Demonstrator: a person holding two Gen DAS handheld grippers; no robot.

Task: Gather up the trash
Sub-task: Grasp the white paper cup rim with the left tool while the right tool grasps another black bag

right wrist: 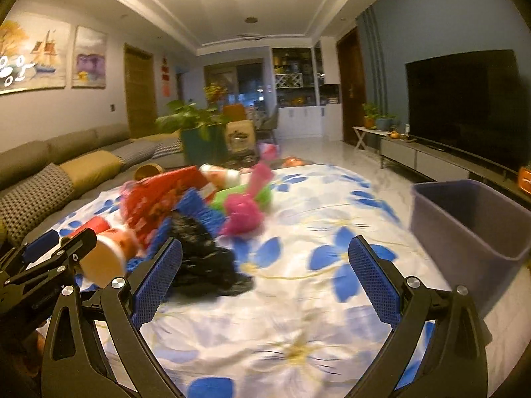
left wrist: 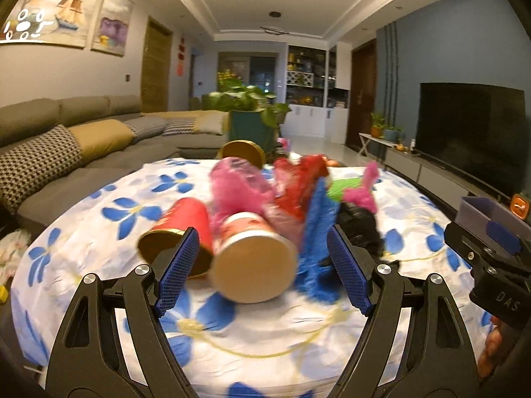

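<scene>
On floral tablecloth [right wrist: 298, 315]: trash pile [left wrist: 265, 199], grey bin [right wrist: 471, 225]; sofa [left wrist: 66, 132] behind; both grippers wide open, empty.

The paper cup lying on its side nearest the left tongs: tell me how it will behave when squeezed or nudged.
The paper cup lies on its side with its round base facing the camera, so a nudge would probably roll it across the flowered cloth. It looks like thin paper, likely light and easily crushed. The left tongs stand open around it, so close gently.

Sofa [left wrist: 66, 126], television [right wrist: 464, 106], wall paintings [left wrist: 66, 10]
</scene>
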